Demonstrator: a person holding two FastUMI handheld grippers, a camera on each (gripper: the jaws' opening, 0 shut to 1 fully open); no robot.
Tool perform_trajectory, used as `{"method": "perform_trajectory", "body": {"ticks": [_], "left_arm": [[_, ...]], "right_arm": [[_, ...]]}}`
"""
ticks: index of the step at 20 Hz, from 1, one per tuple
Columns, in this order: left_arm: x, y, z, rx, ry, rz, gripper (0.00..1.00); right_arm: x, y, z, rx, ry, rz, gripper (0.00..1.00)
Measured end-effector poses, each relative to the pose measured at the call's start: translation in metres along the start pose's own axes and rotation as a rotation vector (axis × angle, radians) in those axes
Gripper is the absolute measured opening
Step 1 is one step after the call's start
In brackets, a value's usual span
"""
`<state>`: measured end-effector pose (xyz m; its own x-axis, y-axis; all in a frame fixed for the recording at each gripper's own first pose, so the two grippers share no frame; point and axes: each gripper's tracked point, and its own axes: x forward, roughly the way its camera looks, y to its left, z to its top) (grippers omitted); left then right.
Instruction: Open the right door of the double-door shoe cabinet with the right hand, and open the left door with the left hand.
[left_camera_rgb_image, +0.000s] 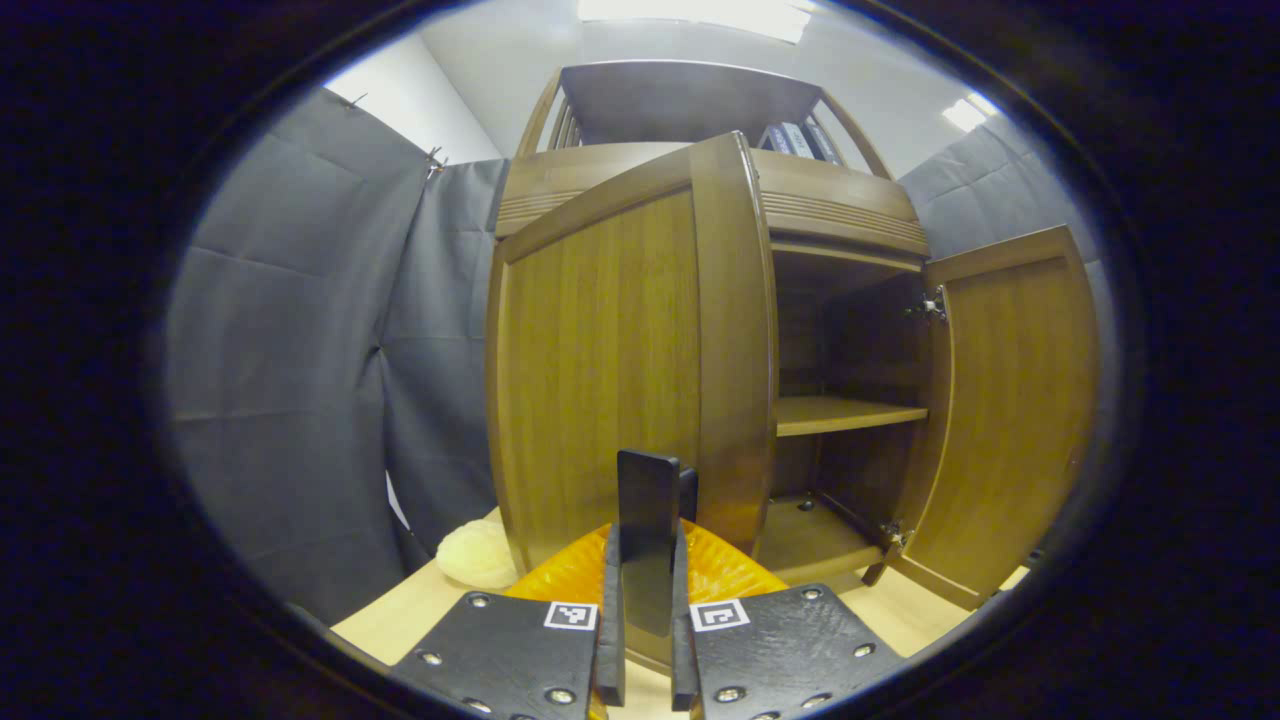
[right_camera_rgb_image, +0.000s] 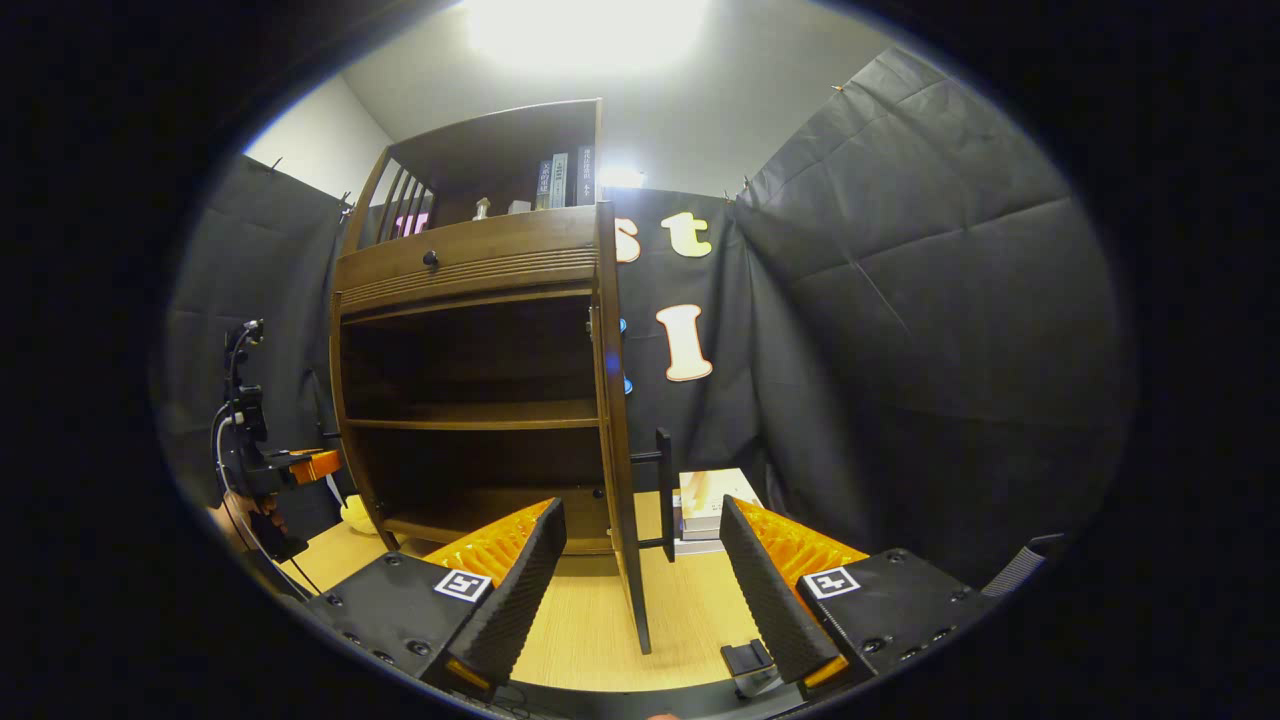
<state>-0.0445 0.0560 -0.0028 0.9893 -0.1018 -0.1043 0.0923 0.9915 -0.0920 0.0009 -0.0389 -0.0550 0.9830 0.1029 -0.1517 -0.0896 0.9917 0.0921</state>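
Note:
The brown wooden shoe cabinet (left_camera_rgb_image: 830, 200) fills the left gripper view. Its left door (left_camera_rgb_image: 600, 360) stands partly swung out, and my left gripper (left_camera_rgb_image: 647, 535) is shut on that door's dark upright handle (left_camera_rgb_image: 648, 490). The right door (left_camera_rgb_image: 1010, 400) is wide open, showing the inner shelf (left_camera_rgb_image: 850, 412). In the right gripper view the right door (right_camera_rgb_image: 618, 430) is edge-on, its dark handle (right_camera_rgb_image: 664, 490) on the far side. My right gripper (right_camera_rgb_image: 640, 590) is open, one finger on each side of the door's lower edge, touching nothing. The left gripper (right_camera_rgb_image: 270, 465) and a hand show at the cabinet's far left.
The cabinet stands on a light wooden table (right_camera_rgb_image: 590, 620). A pale lumpy object (left_camera_rgb_image: 478, 555) lies by its left corner. Stacked books (right_camera_rgb_image: 710, 505) lie behind the right door. More books (right_camera_rgb_image: 565, 180) stand on the top shelf. Black cloth walls close in on both sides.

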Motion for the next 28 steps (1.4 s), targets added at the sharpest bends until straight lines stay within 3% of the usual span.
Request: {"method": "perform_trajectory", "body": {"ticks": [2,4,8,10,11,15,16,20,21,23,27,28], "left_arm": [[-0.003,0.006,0.0,-0.003,0.0,0.003,0.16],[-0.007,0.012,0.0,-0.005,-0.001,0.017,0.22],[-0.016,0.028,0.0,-0.001,-0.001,0.043,0.18],[-0.018,0.034,0.0,-0.005,-0.002,0.051,0.22],[-0.019,0.037,0.001,-0.008,-0.004,0.056,0.15],[-0.025,0.05,-0.002,-0.017,-0.003,0.08,0.16],[-0.026,0.055,-0.001,-0.018,-0.004,0.088,0.19],[-0.032,0.072,0.004,-0.016,-0.01,0.109,0.16],[-0.027,0.081,0.004,-0.003,-0.017,0.13,0.22],[-0.036,0.093,0.005,0.002,-0.017,0.151,0.15],[-0.043,0.117,0.01,0.001,-0.023,0.194,0.12],[-0.048,0.125,0.011,0.005,-0.029,0.209,0.12]], "right_arm": [[-0.001,0.01,-0.001,-0.001,0.003,0.012,0.92],[-0.002,0.02,-0.002,-0.009,0.006,0.026,0.92],[-0.006,0.038,-0.004,-0.032,0.013,0.052,0.92],[-0.007,0.047,-0.004,-0.035,0.014,0.064,0.92],[-0.007,0.051,-0.005,-0.036,0.016,0.07,0.92],[-0.008,0.069,-0.004,-0.051,0.015,0.1,0.92],[-0.009,0.073,-0.003,-0.056,0.013,0.107,0.97],[-0.011,0.088,0.001,-0.082,0.002,0.13,0.97],[-0.013,0.09,0.0,-0.085,0.003,0.135,0.92],[-0.014,0.095,0.002,-0.079,0.001,0.141,0.92],[-0.018,0.1,0.004,-0.072,-0.004,0.142,0.92],[-0.02,0.101,0.006,-0.074,-0.007,0.141,0.97]]}}
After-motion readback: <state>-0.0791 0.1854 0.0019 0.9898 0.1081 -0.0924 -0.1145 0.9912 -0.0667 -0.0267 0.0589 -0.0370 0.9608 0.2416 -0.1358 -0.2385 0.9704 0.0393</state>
